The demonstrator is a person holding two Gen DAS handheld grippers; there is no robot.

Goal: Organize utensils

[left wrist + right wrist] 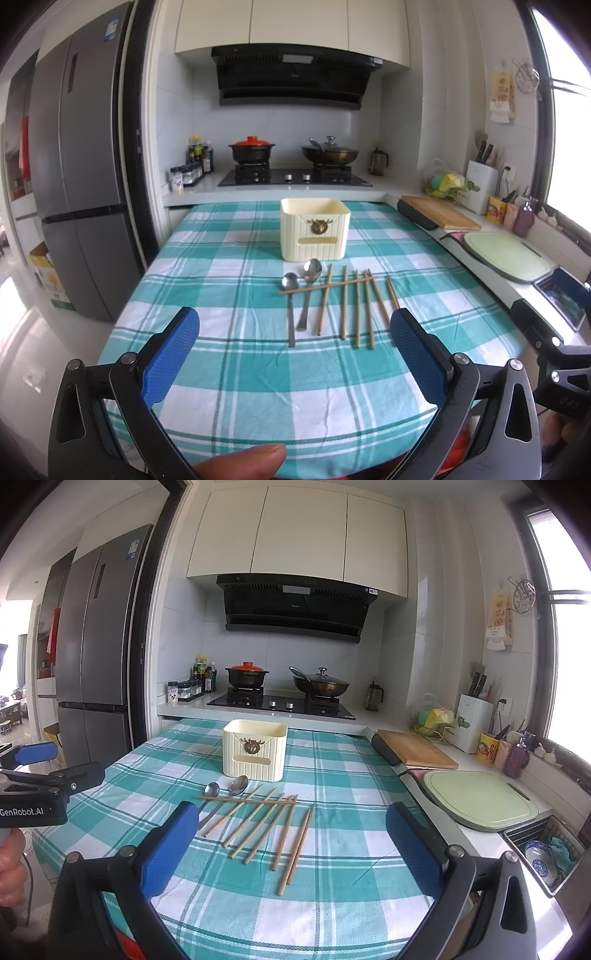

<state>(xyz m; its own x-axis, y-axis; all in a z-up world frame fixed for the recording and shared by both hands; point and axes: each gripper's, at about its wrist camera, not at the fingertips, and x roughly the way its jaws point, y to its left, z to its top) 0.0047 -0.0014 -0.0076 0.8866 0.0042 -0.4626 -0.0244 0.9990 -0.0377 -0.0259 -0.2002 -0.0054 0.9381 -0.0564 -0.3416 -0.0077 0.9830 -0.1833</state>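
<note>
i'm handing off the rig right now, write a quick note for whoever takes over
Left gripper: open, empty, hovering over the near table edge.
Right gripper: open, empty, beside it.
Two spoons and the chopsticks lie loose on the checked tablecloth, one chopstick crossing the others, just in front of the cream holder.
Done: nothing visibly moved yet.
Left: put every spoon and chopstick into the holder.

I see both wrist cameras looking forward and slightly down over the near edge of the checked tablecloth (229, 387) toward the far stove (295, 177). My left view faces it square; my right view sits further right. Both share the cream holder (255, 749), chopsticks (266, 819) and spoons (303, 291).
</note>
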